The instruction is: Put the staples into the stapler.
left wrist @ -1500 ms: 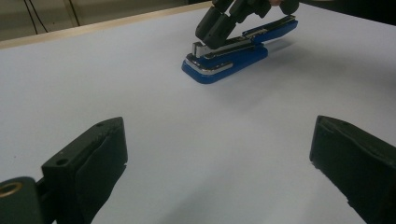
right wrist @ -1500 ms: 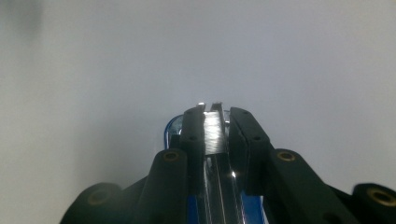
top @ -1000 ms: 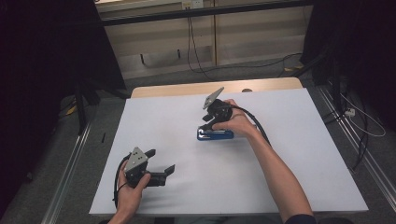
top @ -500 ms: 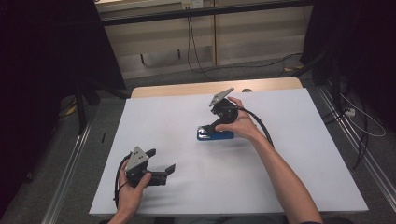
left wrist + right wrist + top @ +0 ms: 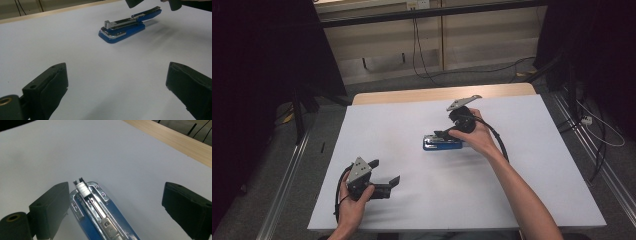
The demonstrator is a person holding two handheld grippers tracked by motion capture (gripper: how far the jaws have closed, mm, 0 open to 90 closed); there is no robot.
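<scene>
Stapler: a blue stapler (image 5: 442, 143) is lying flat on the white table (image 5: 532, 165), a little above and right of the middle of the high view, long side running left to right.
Right gripper: the right gripper (image 5: 443, 134) is hovering just over the stapler in the high view, held by the person's right hand (image 5: 474, 137); its jaws are standing wide apart with nothing between them.
Left gripper: the left gripper (image 5: 387, 176) is sitting in the lower left of the high view, well apart from the stapler, in the left hand (image 5: 354, 200); its jaws are gaping wide and holding nothing.
Right gripper view: this is showing what the high view is too small to tell, namely the stapler (image 5: 100, 212) lying opened, its bright metal staple channel and white pusher block exposed along the blue base, near the lower middle of the frame beside the left-hand jaw.
Left gripper view: here the stapler (image 5: 125, 27) is showing side-on in the upper middle, its blue arm lifting at the far end, chrome trim at the near end.
Surfaces: the table is looking matt and smooth, with a pale wooden strip (image 5: 437, 94) along its far edge; the jaws are showing black, blocky, rubbery-looking pads.
</scene>
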